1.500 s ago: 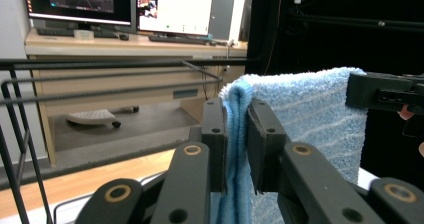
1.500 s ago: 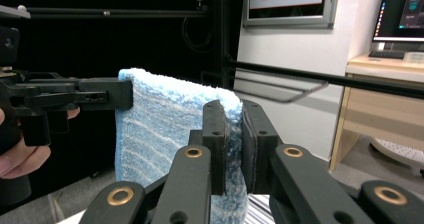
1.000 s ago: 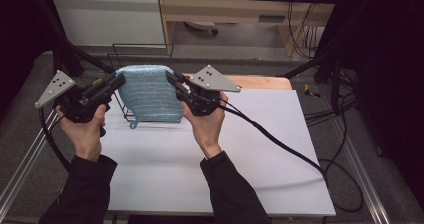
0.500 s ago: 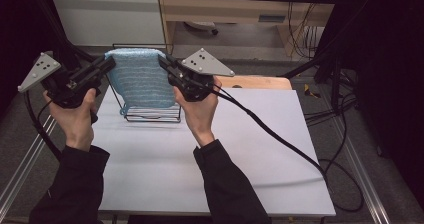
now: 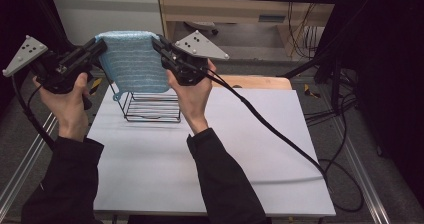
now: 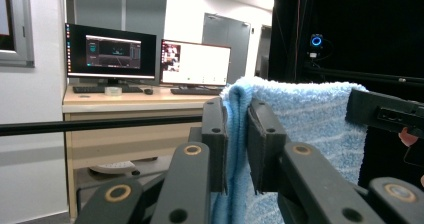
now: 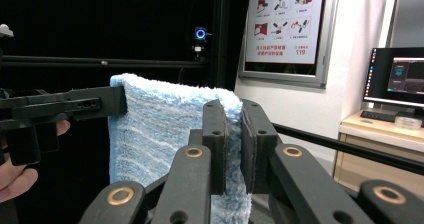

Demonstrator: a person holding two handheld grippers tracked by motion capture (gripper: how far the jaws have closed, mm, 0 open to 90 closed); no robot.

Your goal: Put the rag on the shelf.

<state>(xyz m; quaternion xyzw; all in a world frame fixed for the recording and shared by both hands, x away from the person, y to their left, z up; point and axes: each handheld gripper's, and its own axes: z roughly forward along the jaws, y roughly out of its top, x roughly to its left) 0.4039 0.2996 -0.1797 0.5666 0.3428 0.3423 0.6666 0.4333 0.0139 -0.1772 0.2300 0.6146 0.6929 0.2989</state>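
With the left tongs (image 5: 100, 46) and right tongs (image 5: 159, 43) each clamped on a top corner, the towel (image 5: 132, 64) hangs stretched between them above the wire rack (image 5: 152, 106), not yet draped.

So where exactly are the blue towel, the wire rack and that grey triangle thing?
blue towel (image 5: 132, 64): high view, middle of the hanging cloth.
wire rack (image 5: 152, 118): high view, its front bottom wire on the table.
grey triangle plate (image 5: 199, 45): high view, flat top face, on the right gripper.

towel (image 5: 132, 61) between grippers, above rack (image 5: 152, 106) on table (image 5: 240, 154)
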